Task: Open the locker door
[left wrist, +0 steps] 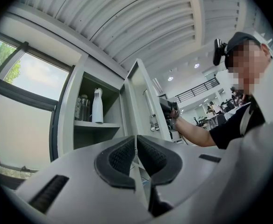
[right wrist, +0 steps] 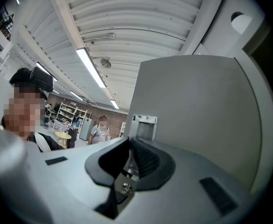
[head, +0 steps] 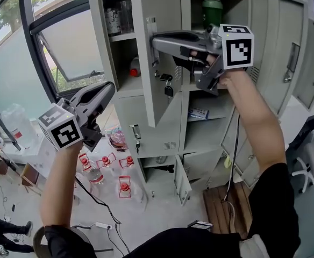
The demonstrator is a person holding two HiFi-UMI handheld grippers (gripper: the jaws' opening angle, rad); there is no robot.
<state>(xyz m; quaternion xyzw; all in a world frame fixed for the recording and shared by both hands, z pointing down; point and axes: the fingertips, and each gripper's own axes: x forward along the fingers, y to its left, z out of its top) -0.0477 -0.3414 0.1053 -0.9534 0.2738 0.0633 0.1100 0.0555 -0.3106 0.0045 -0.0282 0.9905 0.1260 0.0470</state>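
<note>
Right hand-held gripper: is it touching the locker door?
Touching. The right gripper view shows the edge of the locker door clamped between the pads of the right hand-held gripper.

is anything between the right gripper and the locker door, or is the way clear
Nothing visible stands between them: the right gripper is clamped on the free edge of the locker door, near its latch, and the door stands partly open.

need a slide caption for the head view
Right hand-held gripper grips the half-open locker door by its edge; left hand-held gripper shut and empty.
</note>
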